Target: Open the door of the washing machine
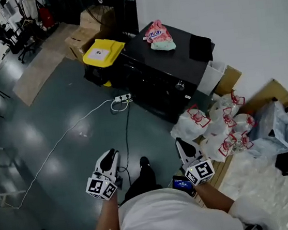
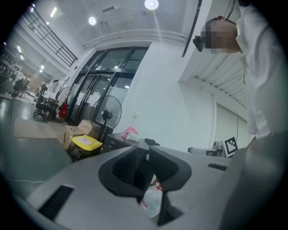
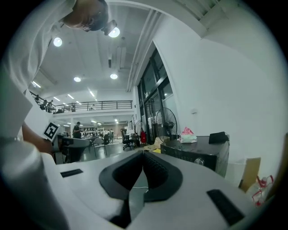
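Both grippers are held level, side by side, low over grey floor. Left gripper: in its own view the jaws stand a narrow gap apart with nothing between the pads (only background shows through the slot). Right gripper: in its own view the jaw tips meet, closed on nothing. Each gripper carries a cube of black-and-white square markers with no letters on them. The washing machine is a black box against the white wall, well ahead of both grippers with open floor between and neither touching it. It sits straight behind the left jaws and ahead and to the right of the right jaws. A round silver knob shows on its front, which is too dark to trace the door outline. On its top, at the far end from the grippers, lies a pink-and-green packet whose print is too small to read. To the left of the machine, far ahead of the left gripper, is a yellow-lidded bin with a white label, writing unclear. A white power strip lies on the floor between the left gripper and the machine. Ahead and to the right of the right gripper is a heap of white plastic bags with red print, illegible.
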Demonstrator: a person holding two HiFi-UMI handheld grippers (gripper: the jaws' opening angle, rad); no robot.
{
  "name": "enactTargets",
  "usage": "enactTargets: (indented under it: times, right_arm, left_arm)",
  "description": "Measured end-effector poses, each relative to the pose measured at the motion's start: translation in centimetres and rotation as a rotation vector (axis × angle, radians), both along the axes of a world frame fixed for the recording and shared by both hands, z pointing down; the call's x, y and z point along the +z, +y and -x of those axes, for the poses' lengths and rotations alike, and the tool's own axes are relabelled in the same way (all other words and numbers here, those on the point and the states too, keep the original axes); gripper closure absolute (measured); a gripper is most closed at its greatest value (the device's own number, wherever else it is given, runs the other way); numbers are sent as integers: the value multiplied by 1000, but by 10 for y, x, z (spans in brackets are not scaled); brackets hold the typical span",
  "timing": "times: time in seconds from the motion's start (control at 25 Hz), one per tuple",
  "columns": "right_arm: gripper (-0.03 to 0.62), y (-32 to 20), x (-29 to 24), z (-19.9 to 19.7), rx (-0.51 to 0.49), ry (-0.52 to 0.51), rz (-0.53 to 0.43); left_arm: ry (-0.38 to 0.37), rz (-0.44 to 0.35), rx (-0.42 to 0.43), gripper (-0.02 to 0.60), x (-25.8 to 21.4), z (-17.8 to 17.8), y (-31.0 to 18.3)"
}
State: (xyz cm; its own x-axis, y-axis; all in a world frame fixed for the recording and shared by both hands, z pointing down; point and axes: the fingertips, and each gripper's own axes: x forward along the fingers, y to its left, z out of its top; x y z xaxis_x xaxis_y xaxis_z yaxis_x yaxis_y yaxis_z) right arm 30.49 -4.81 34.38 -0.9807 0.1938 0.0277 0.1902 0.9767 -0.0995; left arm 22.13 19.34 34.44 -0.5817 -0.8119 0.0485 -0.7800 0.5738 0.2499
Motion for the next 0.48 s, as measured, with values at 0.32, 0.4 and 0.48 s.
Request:
enactTargets:
  times: [0.32, 0.4, 0.48]
  right_arm:
    - [566, -21, -4, 89, 25, 78, -49]
    - [566, -26, -7, 117, 33, 84, -57]
    - [566, -32, -11, 144, 43, 72, -70]
  left_arm:
    - [68, -10, 13, 497, 15, 93, -11]
    - [60, -1, 31, 497, 14, 120, -19]
    - [42, 4, 59, 497, 13, 148, -27]
